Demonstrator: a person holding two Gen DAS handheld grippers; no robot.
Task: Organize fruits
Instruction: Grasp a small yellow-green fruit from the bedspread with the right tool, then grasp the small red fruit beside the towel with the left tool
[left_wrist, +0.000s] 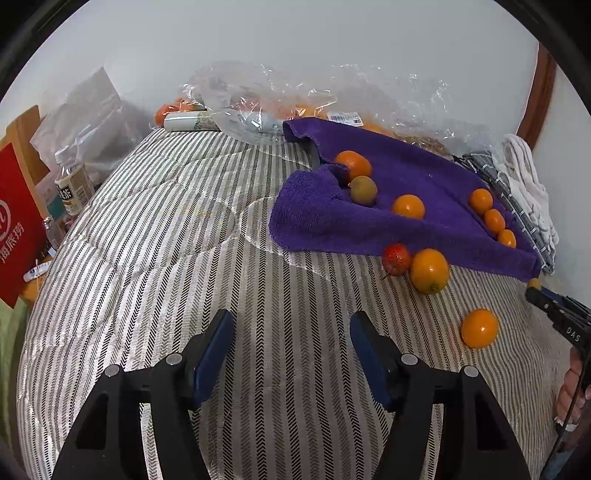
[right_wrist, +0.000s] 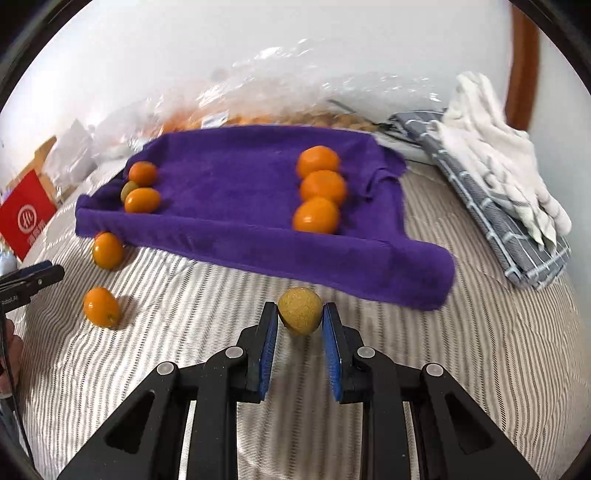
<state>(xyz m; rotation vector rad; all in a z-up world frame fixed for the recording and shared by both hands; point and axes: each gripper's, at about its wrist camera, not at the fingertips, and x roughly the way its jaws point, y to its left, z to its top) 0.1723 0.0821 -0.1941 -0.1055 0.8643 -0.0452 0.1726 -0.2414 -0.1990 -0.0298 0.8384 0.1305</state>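
Sorting looked roughly half done. On the striped bedcover (left_wrist: 155, 258) the left gripper (left_wrist: 291, 321) hovered with its jaws apart and nothing between them. Going rightward, the purple towel (left_wrist: 417, 184) carried two groups: three fruits at its left edge, namely an orange one (left_wrist: 354, 162), a greenish one (left_wrist: 364, 190) and another orange one (left_wrist: 408, 206), and a tidy row of three small oranges (right_wrist: 320, 190) nearer its right side. That much appeared placed. Still off the towel lay a red fruit (left_wrist: 396, 259) touching a larger orange (left_wrist: 429, 270) just below the towel's front hem, and one more orange (left_wrist: 479, 328) further toward the right gripper (right_wrist: 300, 308). That gripper was clamped on a yellowish fruit (right_wrist: 300, 310), held above the cover just in front of the towel's near edge, so it probably still needed setting down. Judging by this, four fruits remained to be arranged
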